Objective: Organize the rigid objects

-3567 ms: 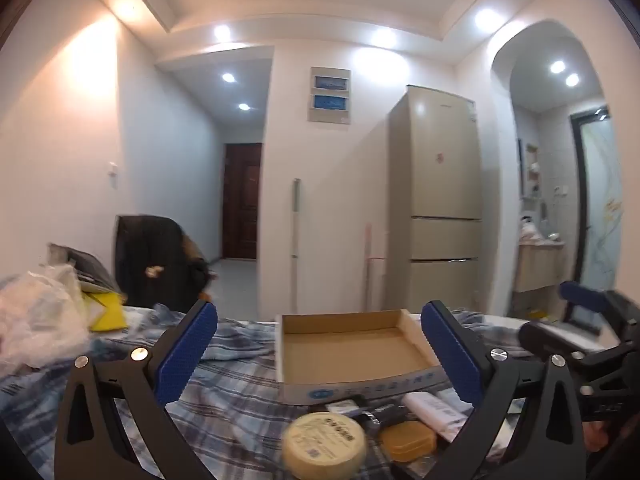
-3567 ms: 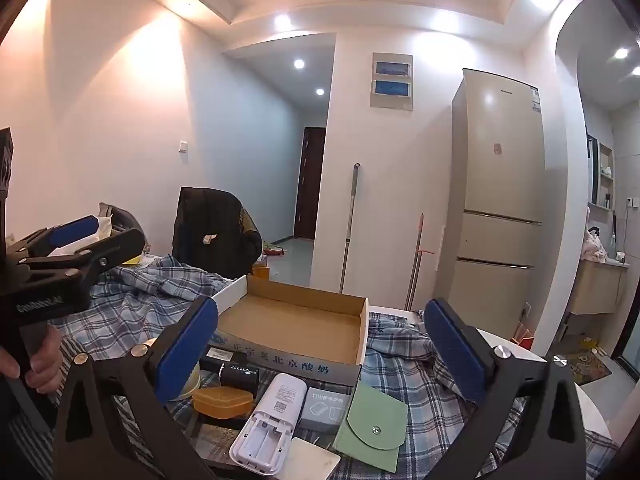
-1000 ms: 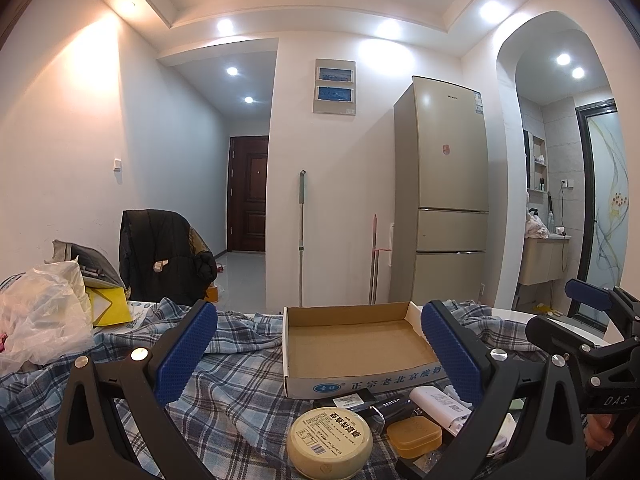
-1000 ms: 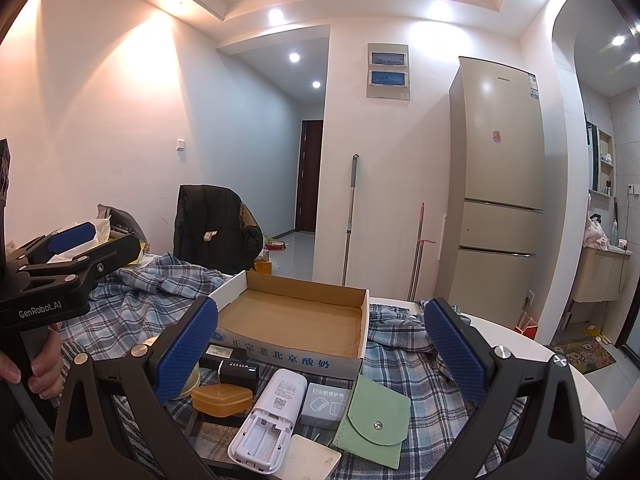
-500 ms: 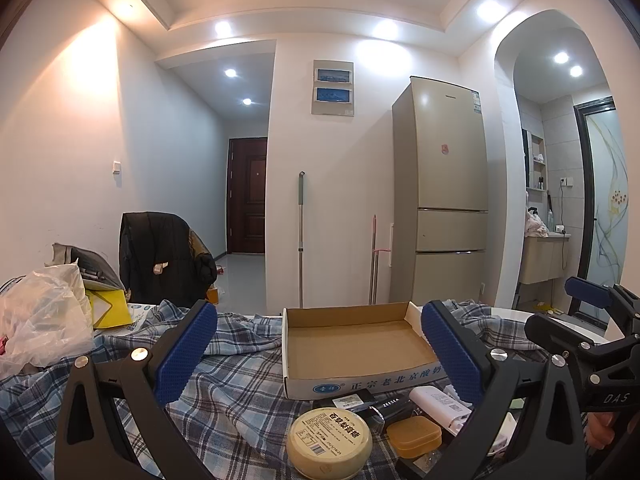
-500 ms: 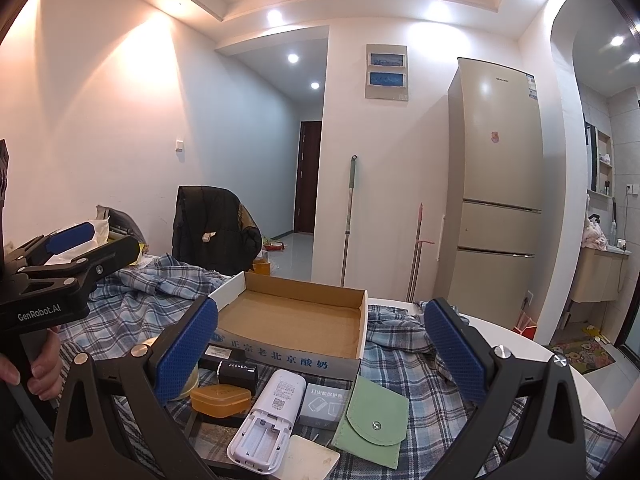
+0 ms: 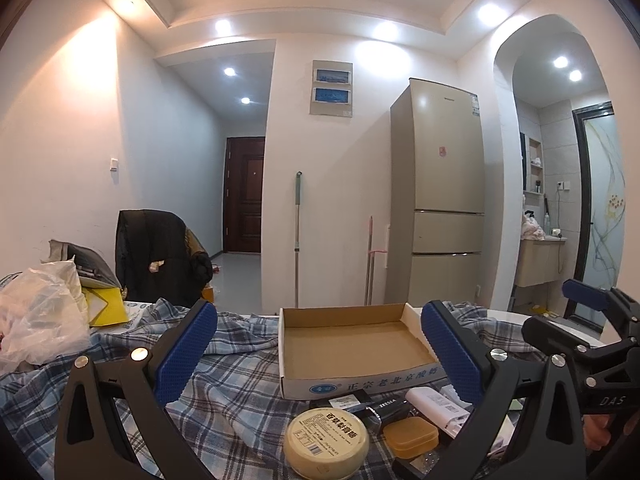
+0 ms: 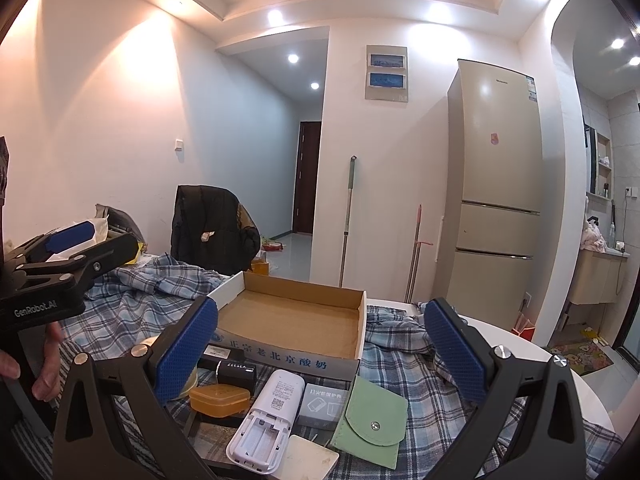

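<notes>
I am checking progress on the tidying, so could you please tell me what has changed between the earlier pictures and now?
Little has changed: both views tilted slightly over the first seconds, then held. Nothing was gripped or released. The left claw and right claw stay open, the cardboard box stays empty, and the round tin and orange case lie unmoved.

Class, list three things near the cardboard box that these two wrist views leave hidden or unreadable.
1. Round tin: right wrist view, mostly behind the right gripper's left finger.
2. White remote: left wrist view, partly behind the left gripper's right finger.
3. Orange case: contents not visible, either view.
</notes>
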The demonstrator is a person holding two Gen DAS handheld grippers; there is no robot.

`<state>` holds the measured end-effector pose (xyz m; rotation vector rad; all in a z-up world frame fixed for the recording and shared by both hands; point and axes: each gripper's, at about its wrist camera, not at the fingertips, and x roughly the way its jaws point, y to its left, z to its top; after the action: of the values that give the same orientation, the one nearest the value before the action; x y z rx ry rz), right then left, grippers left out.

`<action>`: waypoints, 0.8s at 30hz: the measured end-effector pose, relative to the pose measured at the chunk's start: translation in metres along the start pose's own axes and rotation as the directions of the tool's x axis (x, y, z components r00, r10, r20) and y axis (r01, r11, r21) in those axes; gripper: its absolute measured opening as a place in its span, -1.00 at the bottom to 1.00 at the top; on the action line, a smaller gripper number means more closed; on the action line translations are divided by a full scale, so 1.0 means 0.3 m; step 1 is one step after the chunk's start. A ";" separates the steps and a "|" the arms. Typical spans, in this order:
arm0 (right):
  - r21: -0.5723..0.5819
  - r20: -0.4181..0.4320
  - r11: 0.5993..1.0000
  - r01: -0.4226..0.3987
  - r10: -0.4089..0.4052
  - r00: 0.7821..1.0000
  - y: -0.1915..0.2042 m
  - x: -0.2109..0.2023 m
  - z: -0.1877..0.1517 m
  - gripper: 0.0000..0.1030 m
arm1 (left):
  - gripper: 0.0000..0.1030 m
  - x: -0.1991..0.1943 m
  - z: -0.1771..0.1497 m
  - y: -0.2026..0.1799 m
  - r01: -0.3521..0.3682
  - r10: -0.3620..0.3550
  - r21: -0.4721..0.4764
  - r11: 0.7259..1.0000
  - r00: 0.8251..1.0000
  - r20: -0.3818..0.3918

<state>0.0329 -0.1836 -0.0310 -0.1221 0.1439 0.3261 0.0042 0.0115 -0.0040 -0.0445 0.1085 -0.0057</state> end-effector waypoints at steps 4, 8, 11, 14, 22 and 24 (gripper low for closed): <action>-0.007 -0.004 1.000 0.000 0.000 1.000 0.004 0.003 0.001 1.00 | 1.00 0.030 -0.006 -0.015 -0.014 0.015 0.029 0.999 0.999 -0.048; 0.006 -0.010 1.000 0.000 0.000 1.000 -0.007 0.004 0.002 1.00 | 1.00 0.029 -0.008 -0.017 -0.013 0.014 0.022 1.000 0.999 -0.046; 0.007 -0.013 1.000 0.000 0.000 1.000 -0.009 0.004 0.005 1.00 | 1.00 0.035 -0.008 -0.021 -0.006 0.007 0.026 1.000 0.998 -0.055; 0.008 -0.013 1.000 0.001 0.000 1.000 -0.011 0.004 0.005 1.00 | 1.00 0.051 -0.010 -0.029 0.008 -0.005 0.036 0.999 0.996 -0.092; 0.011 -0.029 1.000 0.002 -0.002 1.000 -0.014 0.017 0.000 1.00 | 1.00 0.103 -0.028 -0.038 0.002 0.006 0.044 0.999 0.982 -0.189; 0.020 -0.029 1.000 0.001 0.000 1.000 -0.018 0.019 -0.002 1.00 | 1.00 0.098 -0.029 -0.033 0.006 0.000 0.031 0.999 0.983 -0.185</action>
<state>0.0401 -0.1871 -0.0320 -0.1076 0.1757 0.3225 0.0324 0.0009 -0.0154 -0.0121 0.2944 -0.0147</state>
